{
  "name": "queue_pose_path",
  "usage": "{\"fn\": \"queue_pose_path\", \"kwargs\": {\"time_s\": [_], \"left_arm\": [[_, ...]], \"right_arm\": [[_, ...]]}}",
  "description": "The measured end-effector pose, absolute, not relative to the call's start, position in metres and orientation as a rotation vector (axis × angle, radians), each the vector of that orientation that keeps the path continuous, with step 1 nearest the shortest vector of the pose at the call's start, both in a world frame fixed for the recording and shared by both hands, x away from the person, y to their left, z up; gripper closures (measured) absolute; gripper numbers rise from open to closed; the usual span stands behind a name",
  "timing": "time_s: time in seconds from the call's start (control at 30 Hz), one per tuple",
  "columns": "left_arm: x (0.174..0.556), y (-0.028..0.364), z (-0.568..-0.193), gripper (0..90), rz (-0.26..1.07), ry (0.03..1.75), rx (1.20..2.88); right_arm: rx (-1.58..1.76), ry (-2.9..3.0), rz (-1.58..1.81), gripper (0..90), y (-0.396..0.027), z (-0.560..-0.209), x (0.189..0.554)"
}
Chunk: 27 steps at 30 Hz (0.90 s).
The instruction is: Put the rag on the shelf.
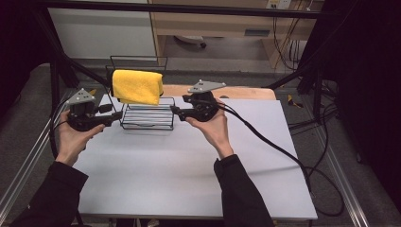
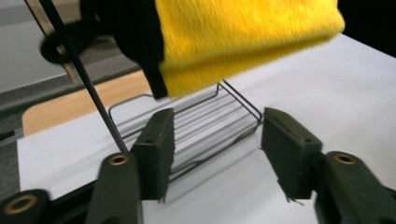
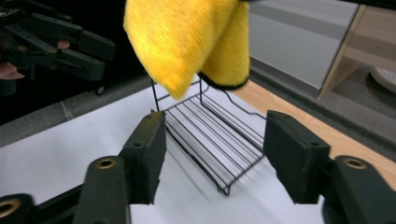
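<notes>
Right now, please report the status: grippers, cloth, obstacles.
Left gripper and right gripper: jaws open, nothing between them. Yellow cloth draped over wire rack, hanging free. Grippers flank the rack; nothing blocking.

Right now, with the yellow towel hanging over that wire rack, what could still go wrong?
The towel hangs mostly on the near side of the rack, so it might slide off. Both grippers, left and right, sit open close beside the rack; a careless pull back could nudge the light wire frame.
</notes>
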<state>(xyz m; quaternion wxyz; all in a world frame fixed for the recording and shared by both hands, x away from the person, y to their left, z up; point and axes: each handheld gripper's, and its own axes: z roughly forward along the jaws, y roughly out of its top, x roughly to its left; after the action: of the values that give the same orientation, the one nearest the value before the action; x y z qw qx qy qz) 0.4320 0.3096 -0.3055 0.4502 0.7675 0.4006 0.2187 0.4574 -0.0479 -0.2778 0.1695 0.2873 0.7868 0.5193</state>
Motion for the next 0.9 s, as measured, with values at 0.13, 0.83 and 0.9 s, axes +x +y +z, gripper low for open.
{"fn": "queue_pose_path", "kwargs": {"time_s": [0.13, 0.83, 0.9], "left_arm": [[0.426, 0.307, -0.318, 33.1, 0.527, 0.990, 1.916], [0.403, 0.281, -0.376, 5.7, 0.460, 0.953, 1.963], [0.400, 0.279, -0.383, 5.6, 0.461, 0.950, 1.972]], "right_arm": [[0.855, 2.239, 1.452, 28.3, -0.069, -0.284, 0.453], [1.034, 2.243, 1.381, 6.2, -0.181, -0.340, 0.418], [1.055, 2.248, 1.376, 5.3, -0.190, -0.350, 0.414]]}}
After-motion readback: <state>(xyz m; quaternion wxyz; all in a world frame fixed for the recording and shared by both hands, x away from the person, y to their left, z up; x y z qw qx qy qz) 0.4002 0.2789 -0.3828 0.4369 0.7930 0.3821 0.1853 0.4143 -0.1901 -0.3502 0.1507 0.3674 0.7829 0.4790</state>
